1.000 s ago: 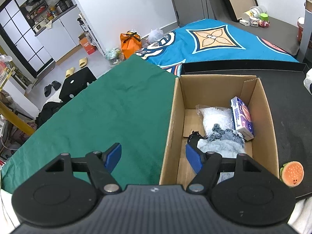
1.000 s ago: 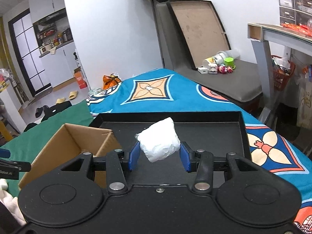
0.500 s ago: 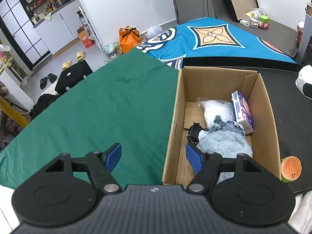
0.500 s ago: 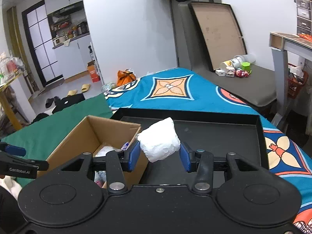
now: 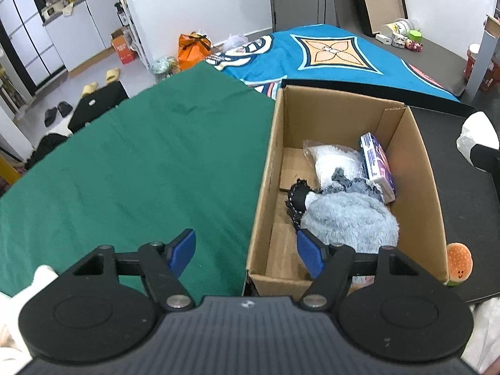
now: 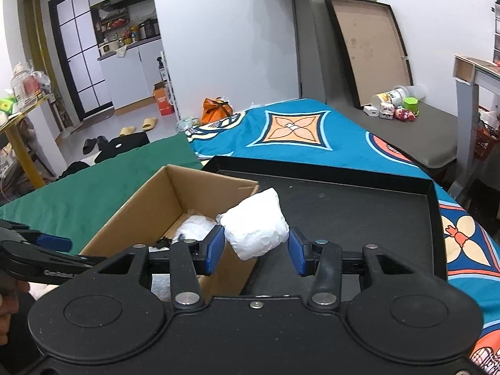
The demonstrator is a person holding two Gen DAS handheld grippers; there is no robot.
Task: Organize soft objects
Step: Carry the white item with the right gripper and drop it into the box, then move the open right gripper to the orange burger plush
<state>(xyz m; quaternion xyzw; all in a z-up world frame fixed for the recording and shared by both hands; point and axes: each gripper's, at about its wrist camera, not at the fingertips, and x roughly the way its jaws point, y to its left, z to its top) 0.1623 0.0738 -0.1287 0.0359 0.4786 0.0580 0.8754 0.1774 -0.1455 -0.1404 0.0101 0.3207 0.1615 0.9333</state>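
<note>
My right gripper point(image 6: 256, 251) is shut on a white crumpled soft bundle point(image 6: 254, 223) and holds it in the air by the right wall of the cardboard box point(image 6: 140, 206). The bundle also shows at the right edge of the left wrist view point(image 5: 476, 134). The box point(image 5: 265, 175) holds a fluffy light-blue plush point(image 5: 347, 215), a clear bag of white stuff point(image 5: 334, 159), a purple packet point(image 5: 376, 162) and a black lace piece point(image 5: 295, 198). My left gripper point(image 5: 245, 250) is open and empty, straddling the box's left wall near its front corner.
A small burger plush point(image 5: 458, 262) lies on the black tray point(image 6: 359, 206) right of the box. Green cloth point(image 5: 125, 162) covers the table to the left. A blue patterned blanket point(image 6: 297, 131) lies behind. Toys and clutter sit on the floor beyond.
My right gripper has carried the white bundle left, from over the tray to the box's right wall. My left gripper has drawn back a little, still open.
</note>
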